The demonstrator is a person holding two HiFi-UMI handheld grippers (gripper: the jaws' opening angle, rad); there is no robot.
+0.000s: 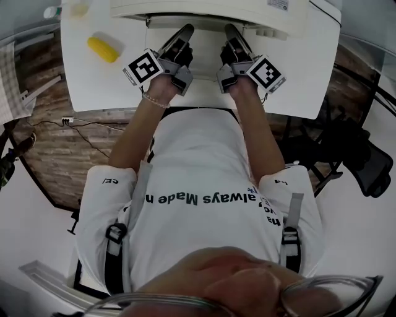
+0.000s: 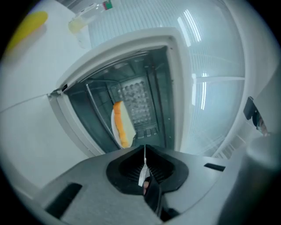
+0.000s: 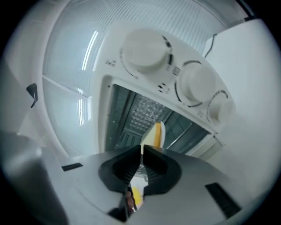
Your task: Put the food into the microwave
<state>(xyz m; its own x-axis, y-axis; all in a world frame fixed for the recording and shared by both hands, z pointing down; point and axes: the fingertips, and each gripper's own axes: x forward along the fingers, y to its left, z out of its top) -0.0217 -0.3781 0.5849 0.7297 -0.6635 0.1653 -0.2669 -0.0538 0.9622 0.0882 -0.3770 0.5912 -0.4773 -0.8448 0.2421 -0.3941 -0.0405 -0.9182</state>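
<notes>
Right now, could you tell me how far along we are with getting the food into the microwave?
Done: the white microwave stands open. In hand: the left gripper and the right gripper each have fingers closed on the white plate of yellow food, which reaches into the cavity. Left: set it down, let go, withdraw, close up. A separate yellow item lies on the white table.

White table (image 1: 86,80), wood floor (image 1: 55,155), blk chair (image 1: 365,162)
</notes>
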